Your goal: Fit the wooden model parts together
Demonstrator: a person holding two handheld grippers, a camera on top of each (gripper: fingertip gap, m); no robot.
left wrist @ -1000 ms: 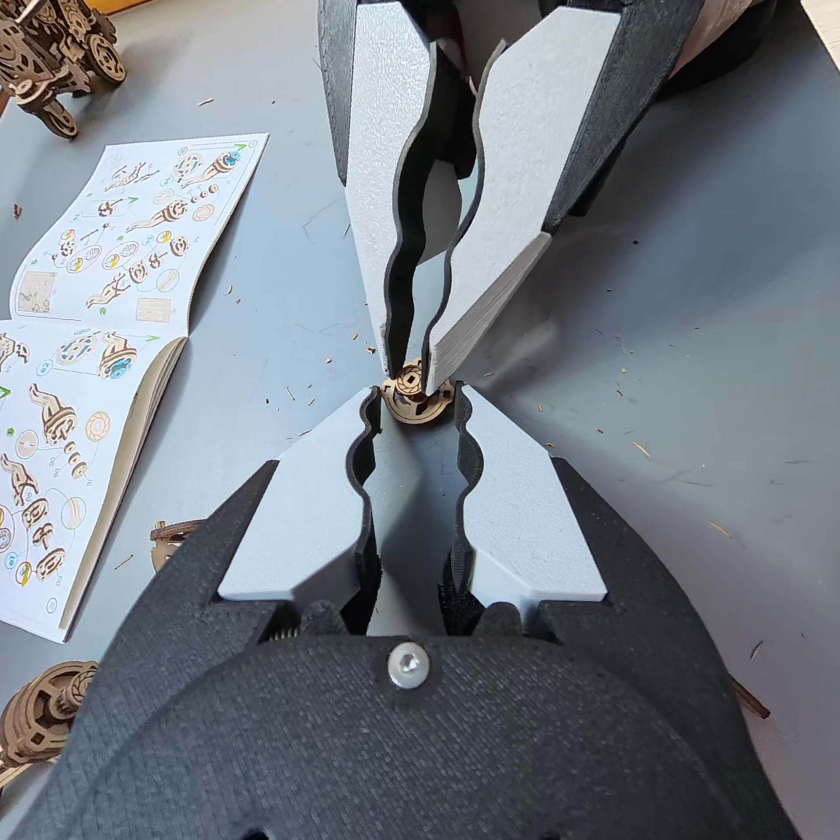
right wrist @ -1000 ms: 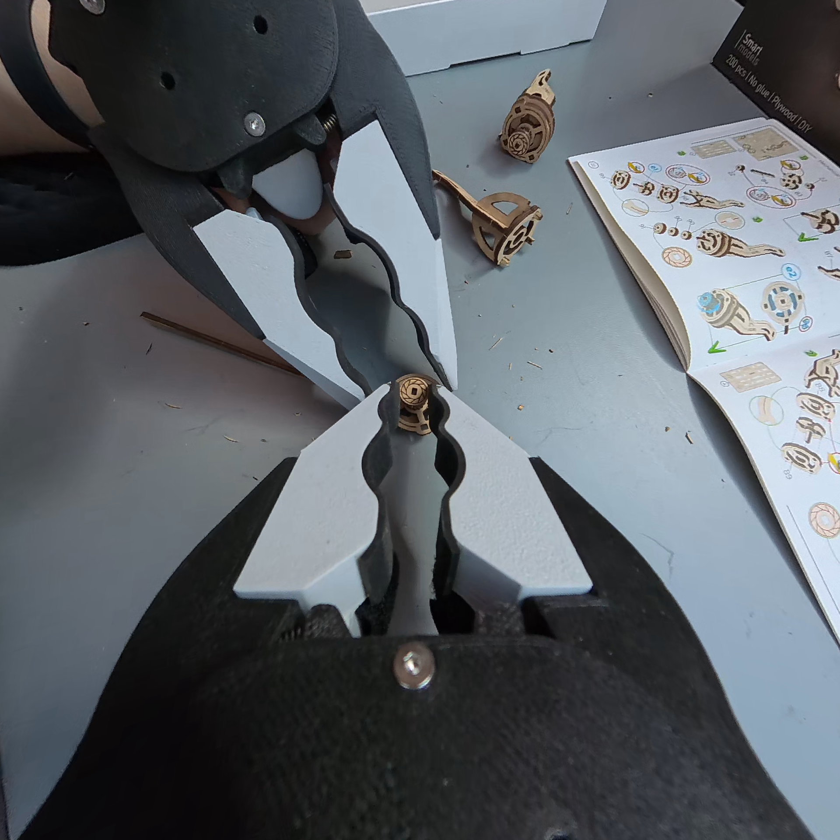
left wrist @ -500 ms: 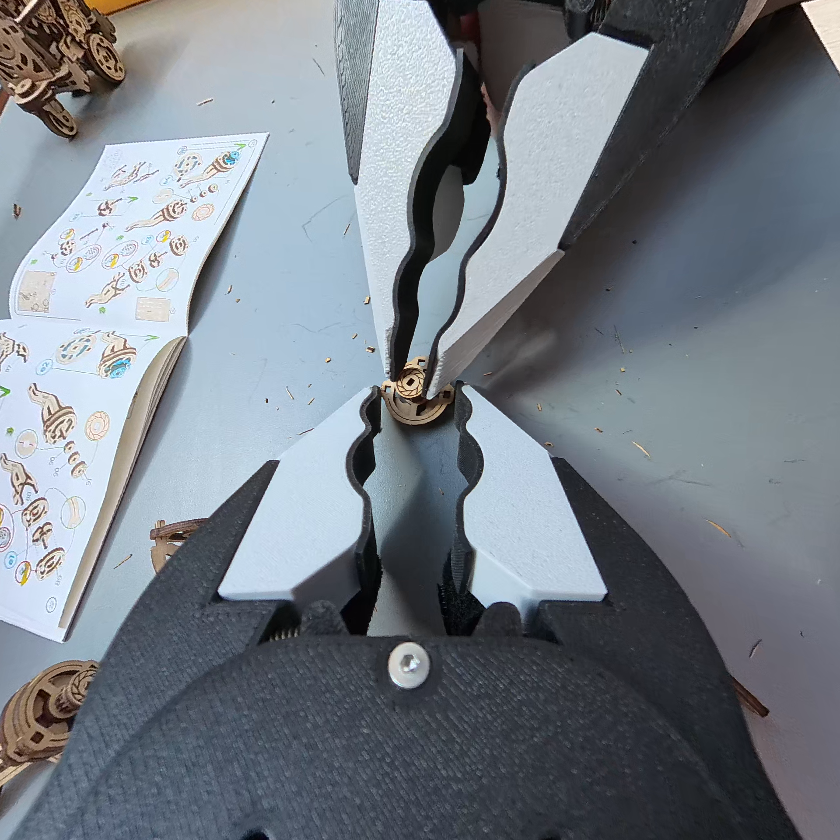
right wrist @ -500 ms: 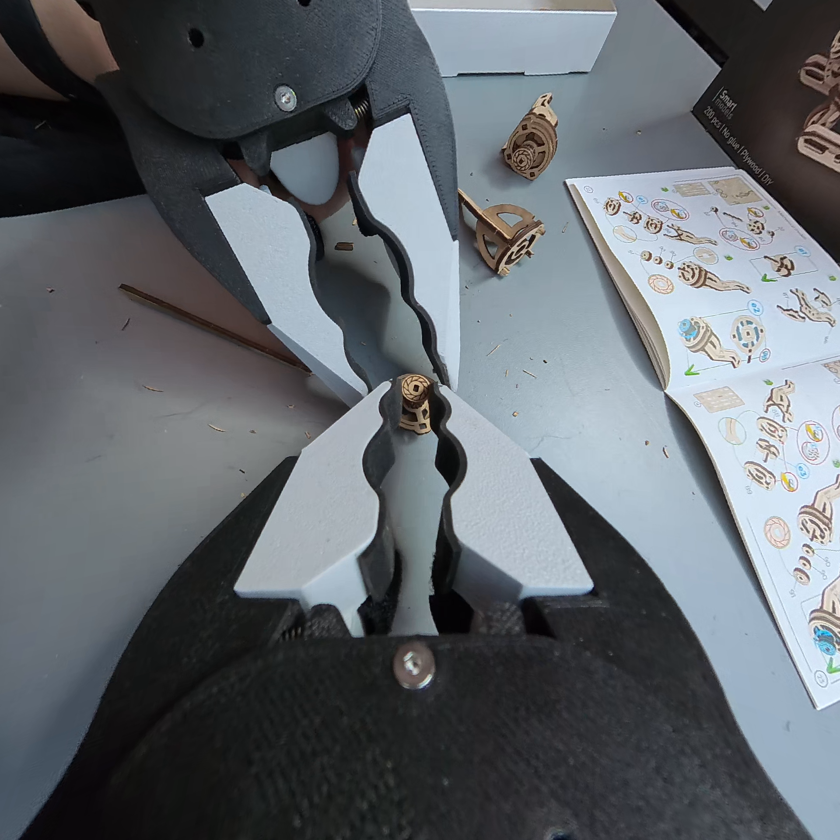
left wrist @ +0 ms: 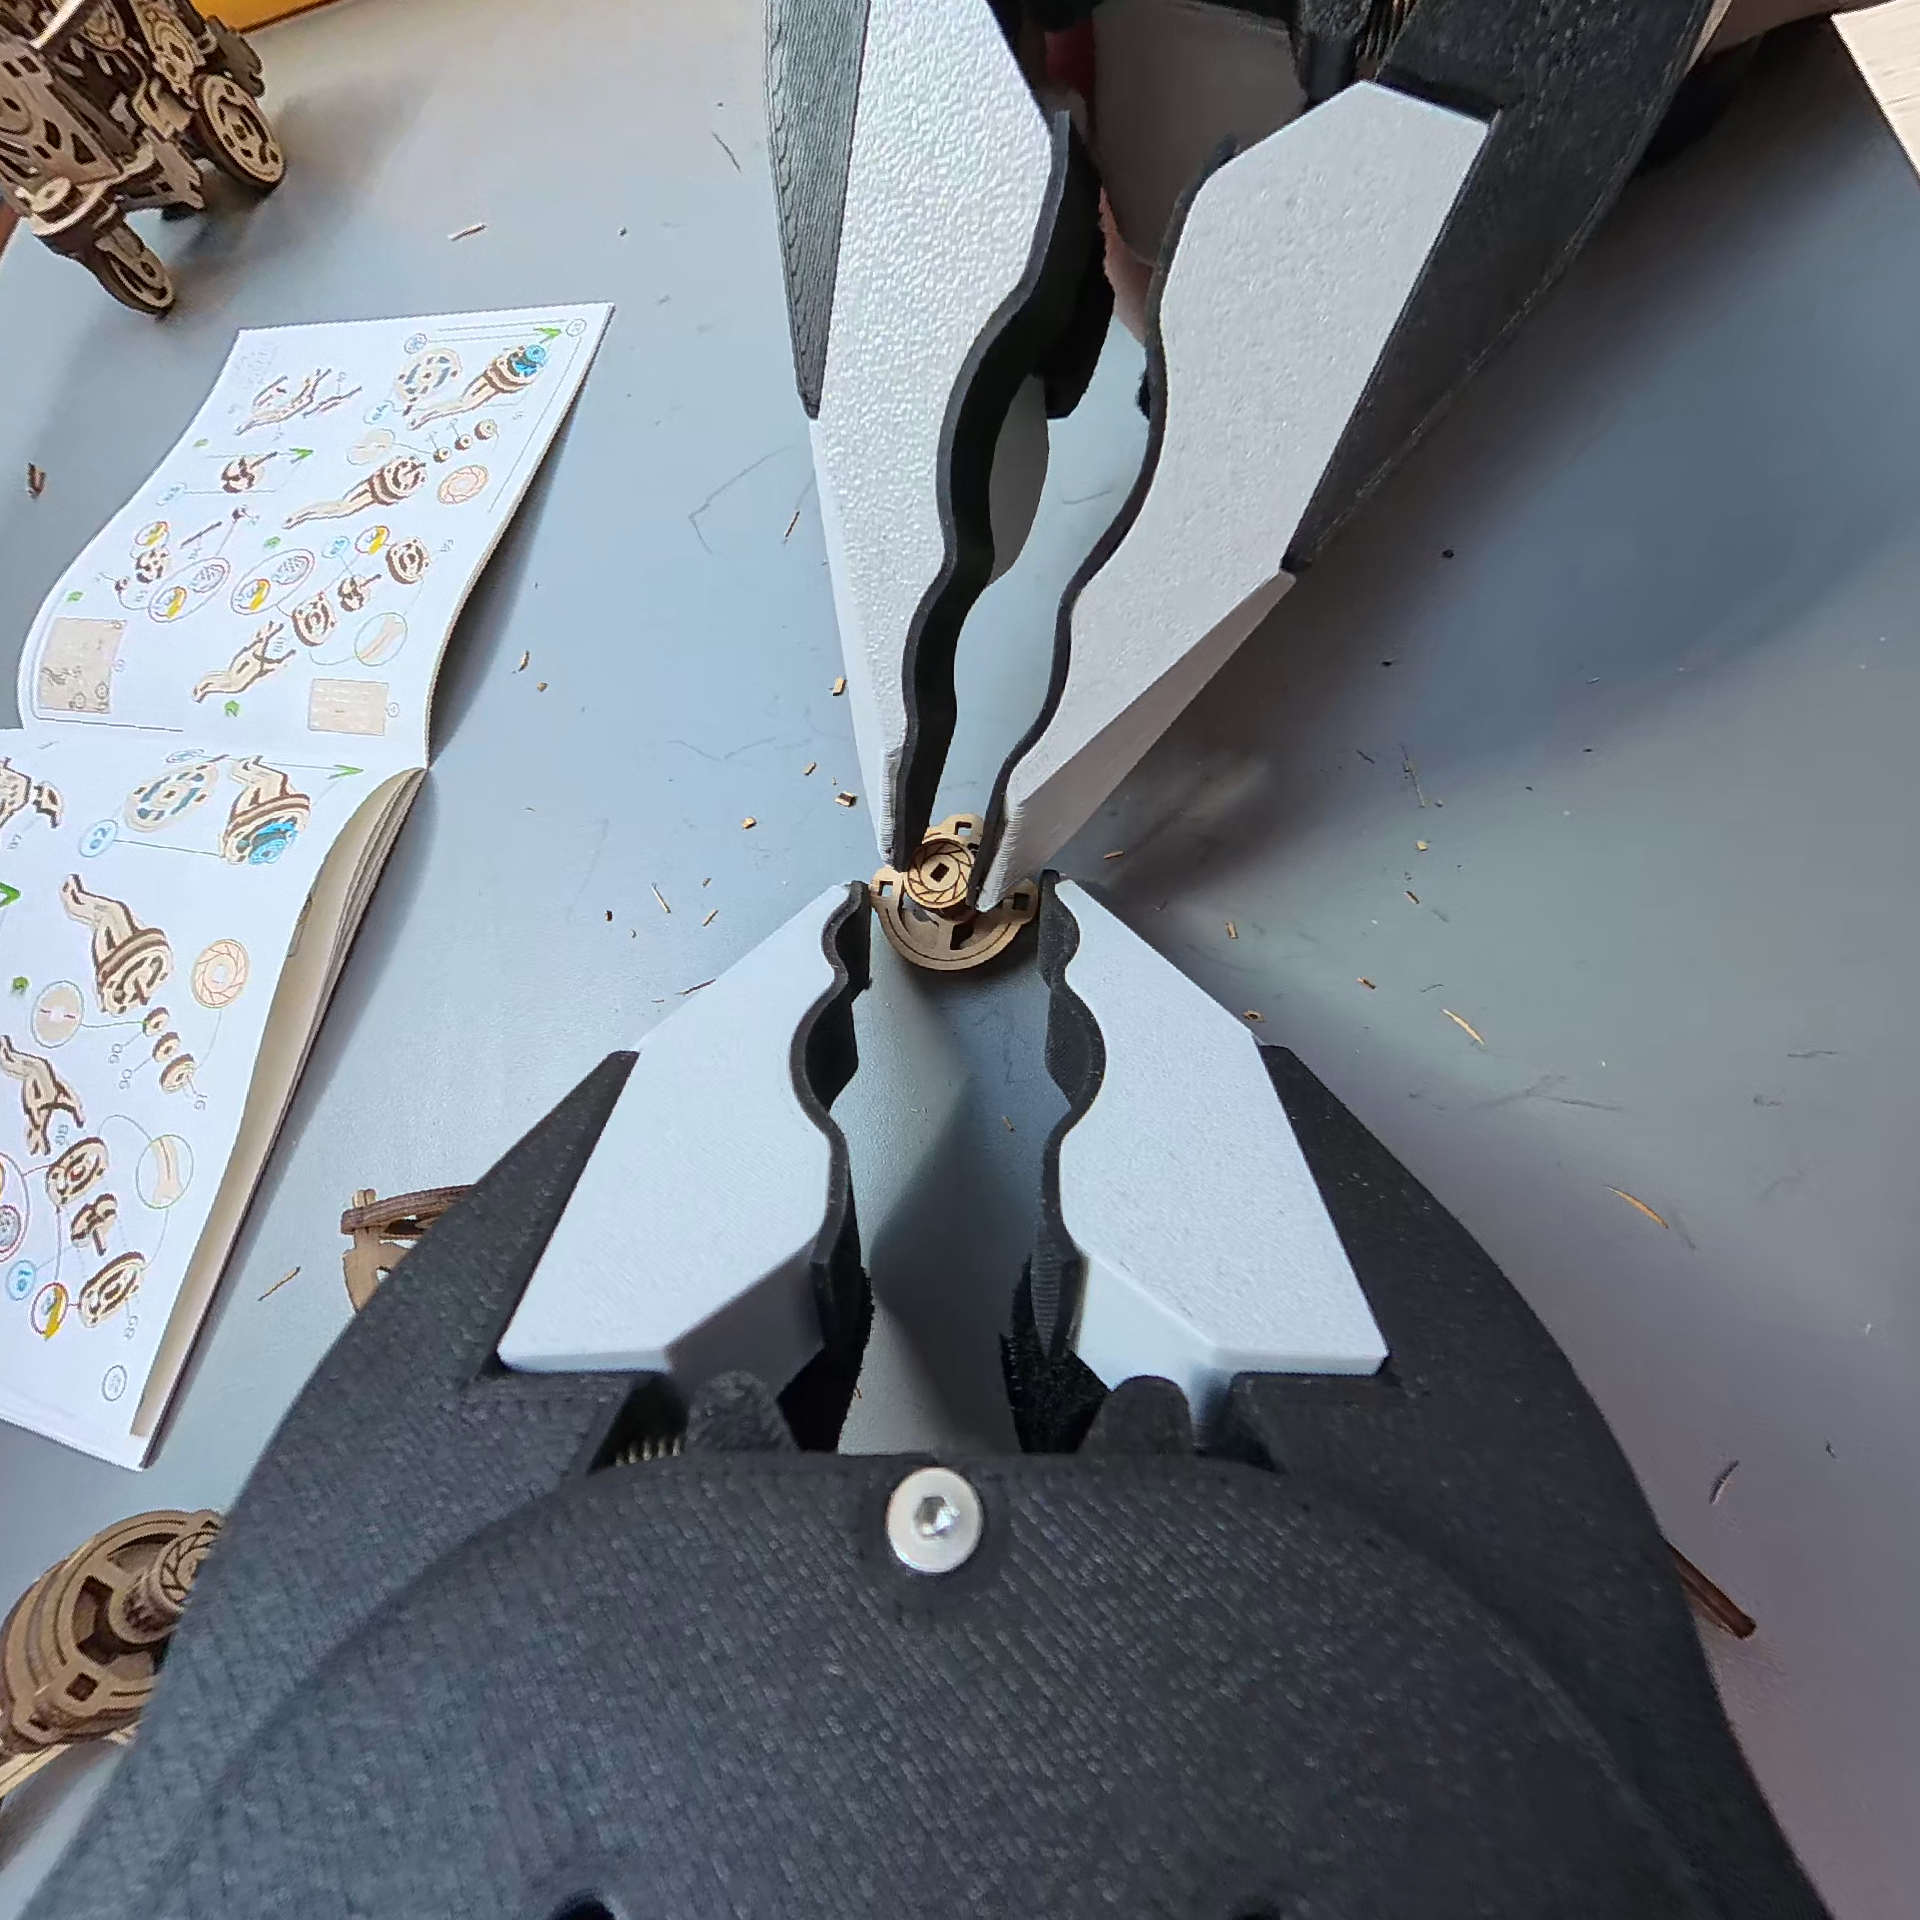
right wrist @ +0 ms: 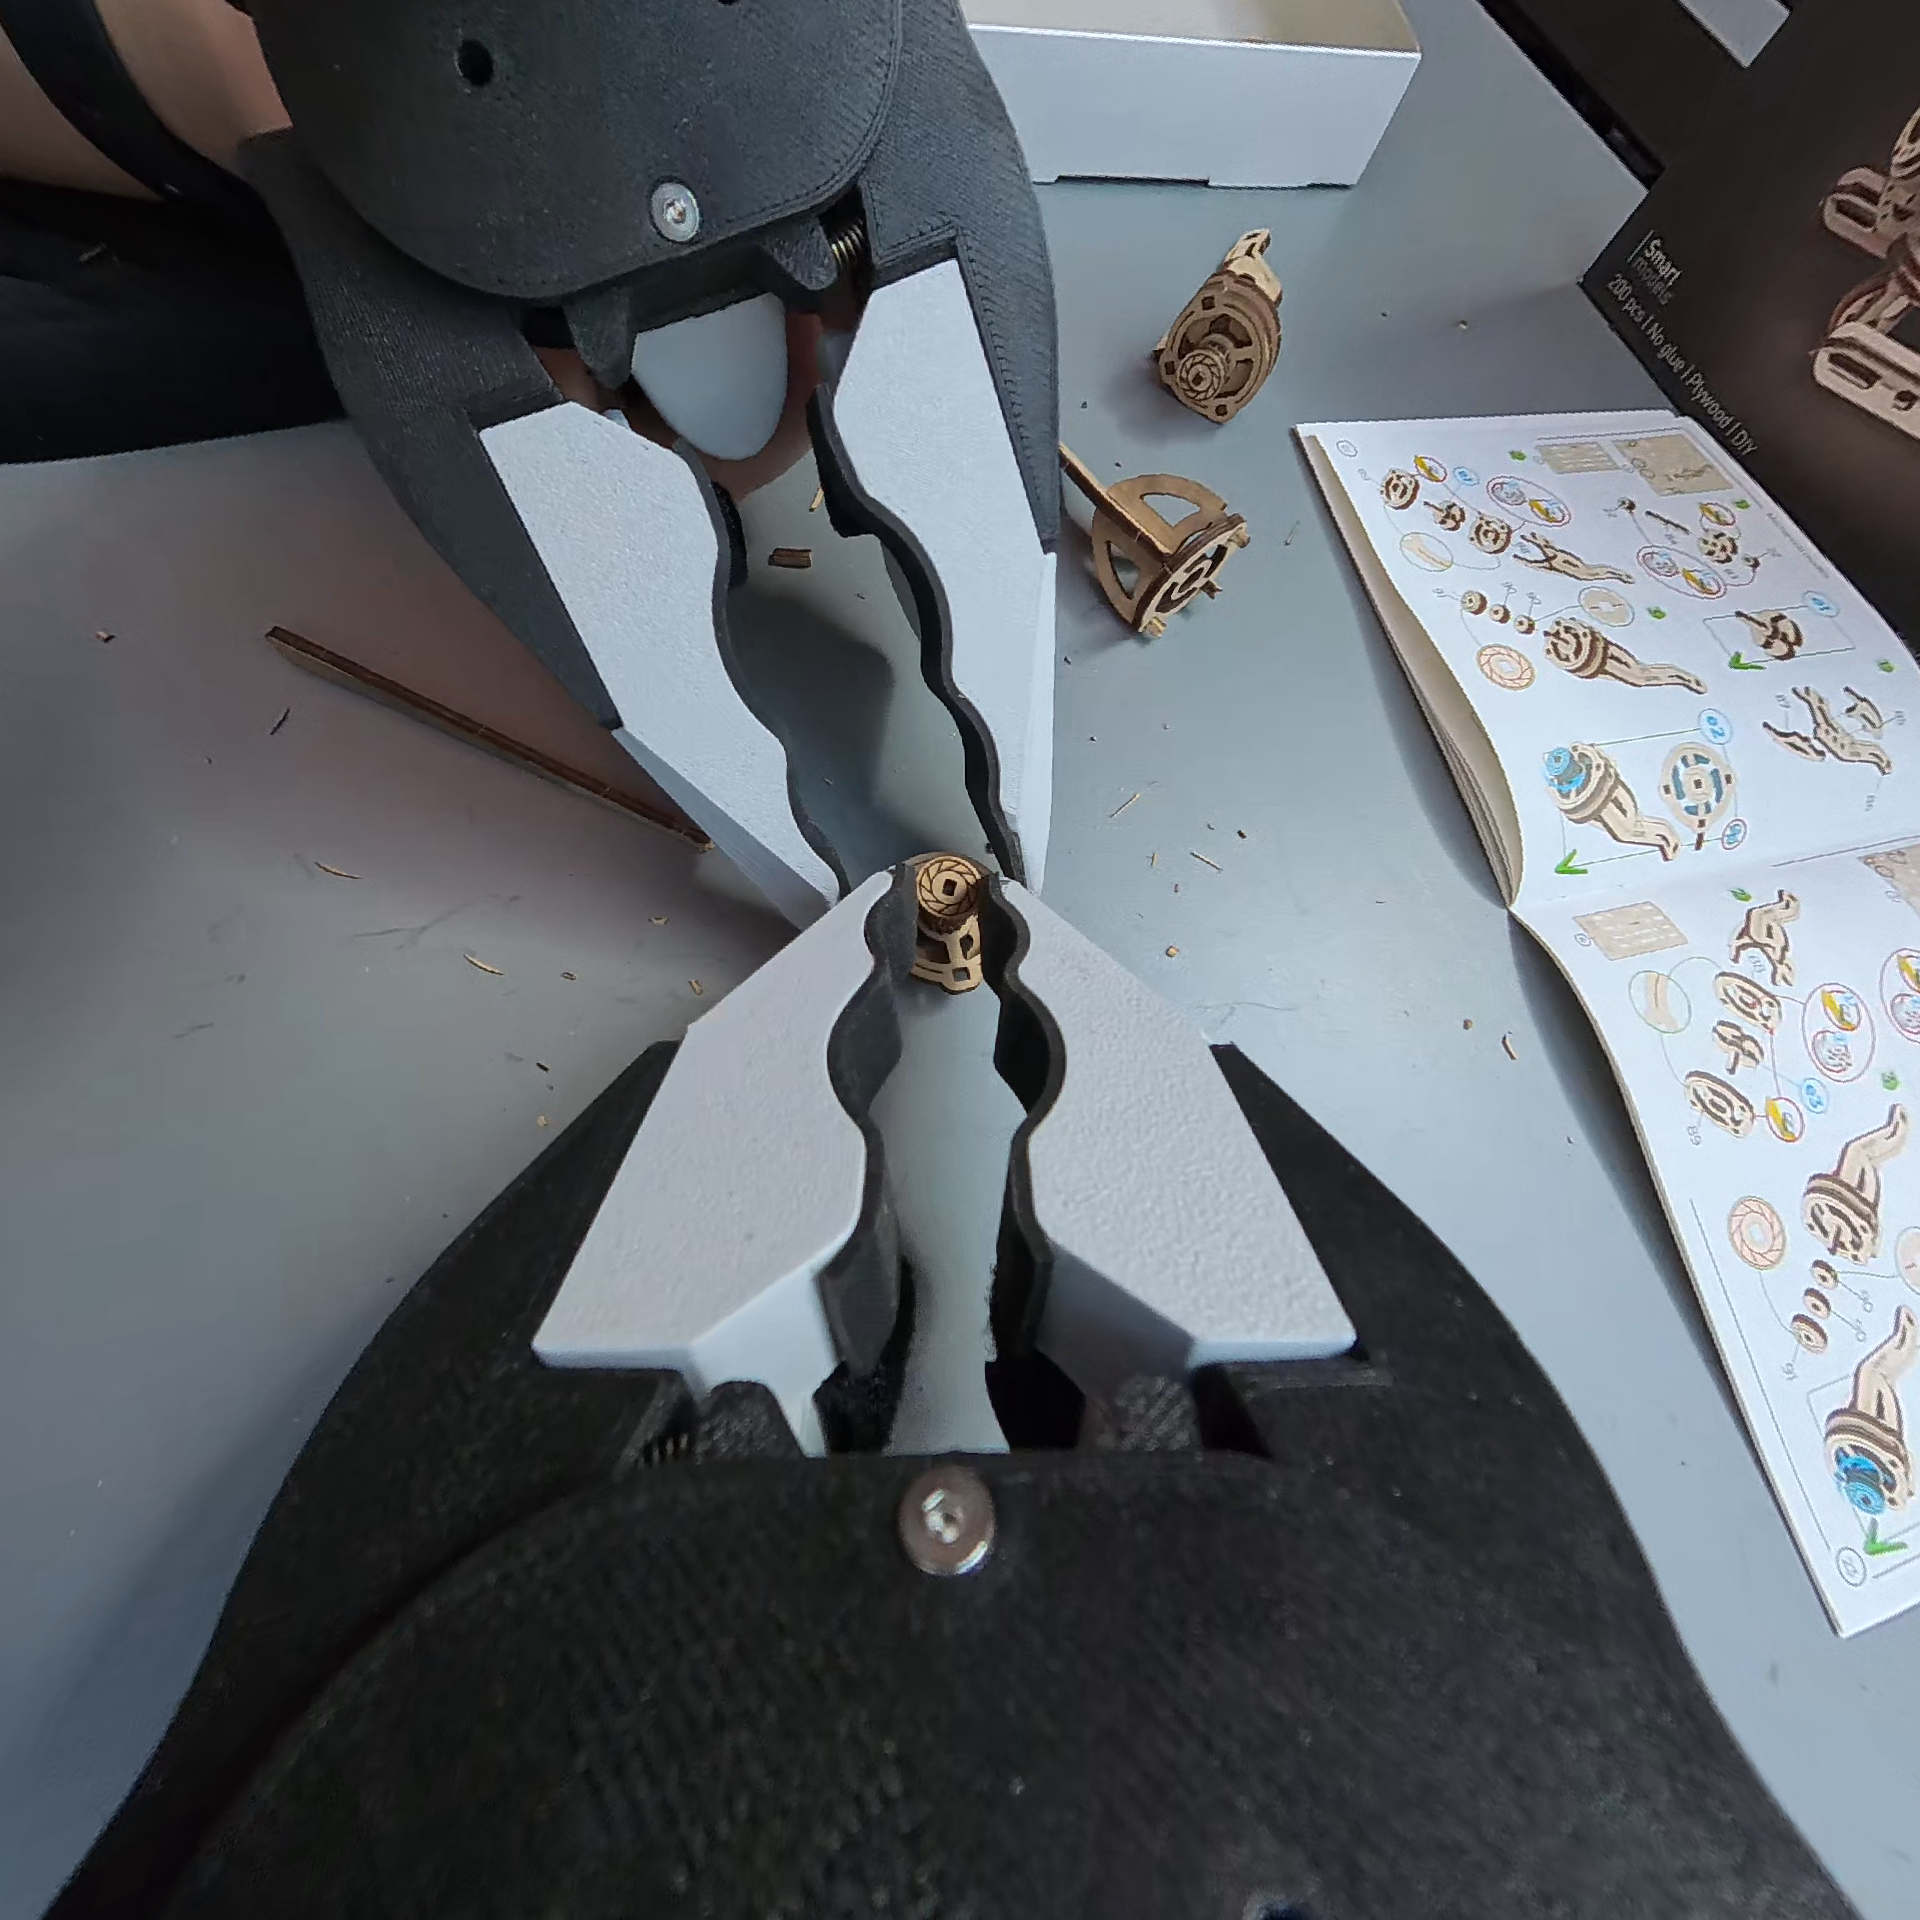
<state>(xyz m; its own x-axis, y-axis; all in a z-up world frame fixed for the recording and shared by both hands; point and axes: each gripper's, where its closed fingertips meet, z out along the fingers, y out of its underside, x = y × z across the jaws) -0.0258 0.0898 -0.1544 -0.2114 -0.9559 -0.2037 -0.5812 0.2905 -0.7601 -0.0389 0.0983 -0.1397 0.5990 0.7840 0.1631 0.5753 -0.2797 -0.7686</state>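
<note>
A small wooden ring with a square hole [left wrist: 938, 871] sits on top of a wider wooden disc [left wrist: 951, 940], just above the grey table [left wrist: 1558, 831]. My left gripper [left wrist: 951, 894] is closed on the disc's edges. My right gripper [left wrist: 945, 842] comes in from the far side, and its tips pinch the ring. In the right wrist view, my right gripper [right wrist: 943, 888] holds the ring [right wrist: 948, 883] with a latticed wooden piece [right wrist: 948, 961] below it. The left gripper's fingers [right wrist: 644, 623] meet it tip to tip, and the disc is mostly hidden there.
An open instruction booklet [left wrist: 260, 727] [right wrist: 1662, 883] lies beside the grippers. Wooden sub-assemblies [right wrist: 1221, 332] [right wrist: 1164, 551] [left wrist: 94, 1631] and a built model [left wrist: 114, 135] lie around. A thin wooden strip [right wrist: 478, 727], a white box [right wrist: 1184, 94] and a black box [right wrist: 1766, 229] are nearby.
The right gripper has swung and tilted, so the booklet and boxes shift in its view. Its fingers stand a little farther right in the left view. Both grippers stay closed on the joined parts.
</note>
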